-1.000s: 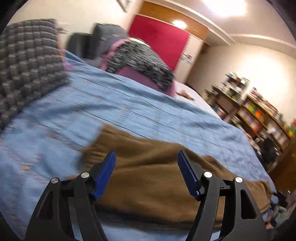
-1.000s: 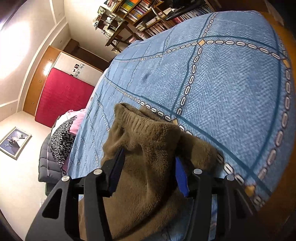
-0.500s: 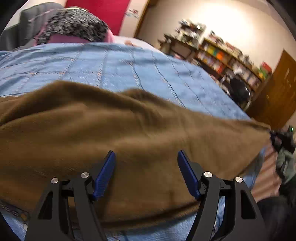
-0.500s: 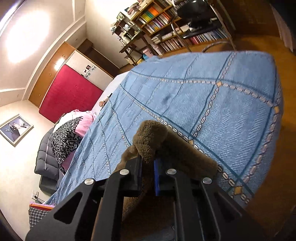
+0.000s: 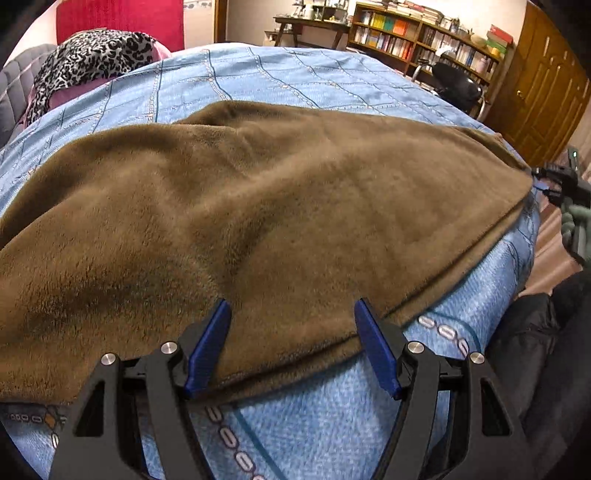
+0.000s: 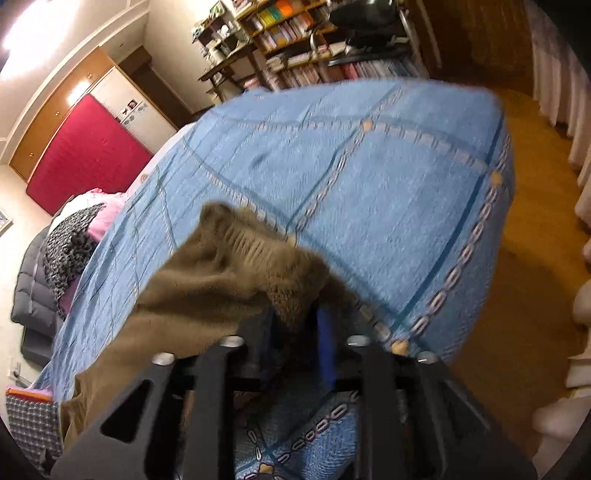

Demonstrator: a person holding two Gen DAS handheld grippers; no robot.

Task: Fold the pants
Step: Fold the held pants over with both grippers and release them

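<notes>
Brown fleece pants (image 5: pixel 258 206) lie spread across the blue bedspread (image 5: pixel 332 413). My left gripper (image 5: pixel 293 347) is open, its blue pads at the near hem of the pants at the bed's edge. My right gripper (image 6: pixel 301 325) is shut on a bunched, ribbed end of the pants (image 6: pixel 221 269) and holds it lifted over the bed's corner. That gripper also shows in the left wrist view (image 5: pixel 554 181) at the far right end of the pants.
The bedspread (image 6: pixel 369 177) ends at a corner with wooden floor (image 6: pixel 532 258) beyond. A leopard-print and pink pile (image 5: pixel 92 55) lies at the head of the bed. Bookshelves (image 5: pixel 424 33) and a dark office chair (image 5: pixel 458 85) stand past the bed. A checked cloth (image 6: pixel 29 417) lies low left.
The right gripper closed on the end of the pants and lifted it. The left gripper swung round to the bed's near edge, low over the pants, staying open.
</notes>
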